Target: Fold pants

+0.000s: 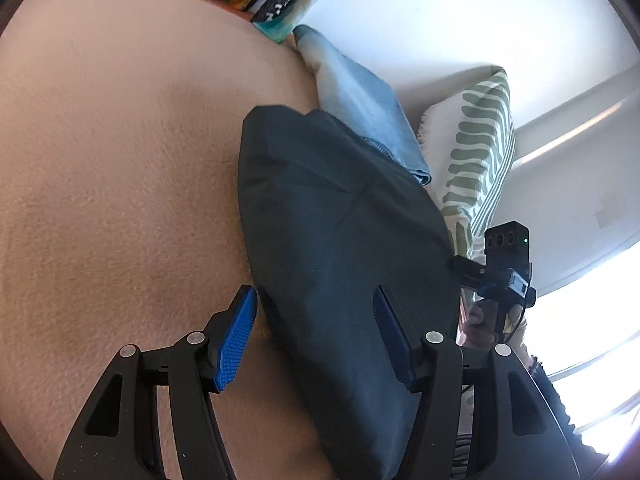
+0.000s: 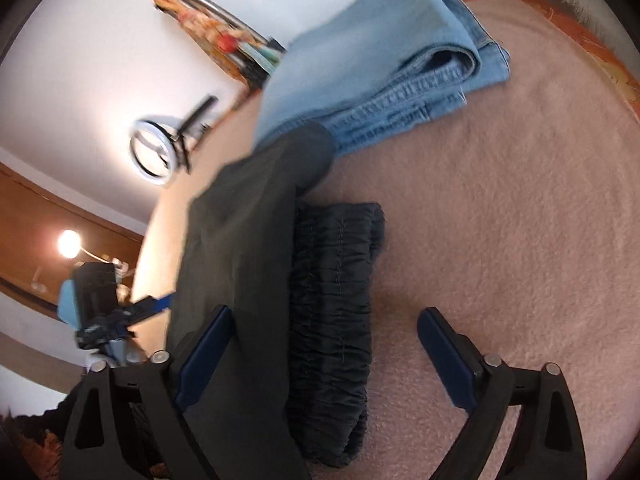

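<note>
dark pants [image 2: 256,264] being laid lengthwise from bottom toward upper middle, gathered waistband [image 2: 332,320] alongside, left gripper [image 1: 316,328] and right gripper [image 2: 324,344] both spread, nothing pinched, no readable labels

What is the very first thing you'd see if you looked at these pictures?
The big dark pants jump out first: they lie on the pink blanket, with the gathered waistband showing between the wide-open right gripper. Just behind them sits a folded pair of light blue jeans. In the left wrist view, the left gripper is open with the dark cloth between its blue pads.
</note>
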A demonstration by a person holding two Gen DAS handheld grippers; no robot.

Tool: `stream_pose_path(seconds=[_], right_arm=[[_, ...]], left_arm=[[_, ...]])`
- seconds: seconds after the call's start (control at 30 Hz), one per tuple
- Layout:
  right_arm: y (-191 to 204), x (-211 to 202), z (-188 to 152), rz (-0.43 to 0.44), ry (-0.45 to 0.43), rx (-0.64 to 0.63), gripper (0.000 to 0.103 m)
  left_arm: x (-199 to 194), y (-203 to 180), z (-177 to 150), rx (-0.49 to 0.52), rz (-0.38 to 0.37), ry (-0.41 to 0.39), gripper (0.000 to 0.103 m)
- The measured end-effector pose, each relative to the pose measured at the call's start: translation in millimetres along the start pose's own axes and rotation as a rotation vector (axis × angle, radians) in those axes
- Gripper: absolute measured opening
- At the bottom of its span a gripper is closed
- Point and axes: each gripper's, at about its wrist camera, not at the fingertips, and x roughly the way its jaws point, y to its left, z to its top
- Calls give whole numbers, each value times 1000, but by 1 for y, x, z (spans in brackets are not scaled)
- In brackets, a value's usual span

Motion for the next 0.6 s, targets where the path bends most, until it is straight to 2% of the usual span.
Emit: stream_pose_path(seconds=[0.07, 0.2, 0.27, 0.33, 0.4, 0.47, 0.5, 0.53, 0.6], right_arm=[[-4, 1, -1, 72, -3, 8, 99], [-1, 7, -2, 132, 3, -11, 97], [1, 14, -1, 181, 25, -14, 89], [5, 19, 0, 180, 22, -37, 85], [9, 25, 2, 178, 26, -41, 76], [8, 32, 5, 174, 33, -25, 62], [9, 32, 7, 170, 27, -20, 61], [10, 33, 6, 161, 27, -18, 56], [14, 32, 4, 124, 15, -28, 50]], left_arm=[[7, 1, 1, -3, -14, 14, 60], [13, -2, 5, 11, -42, 21, 60], [16, -1, 8, 4, -60, 18, 59], [18, -2, 10, 7, -75, 16, 59], [20, -4, 11, 29, -74, 14, 59], [22, -6, 12, 45, -74, 13, 57], [24, -7, 13, 45, -77, 13, 57], [24, -8, 14, 46, -77, 15, 55], [28, -6, 14, 40, -63, 19, 38]])
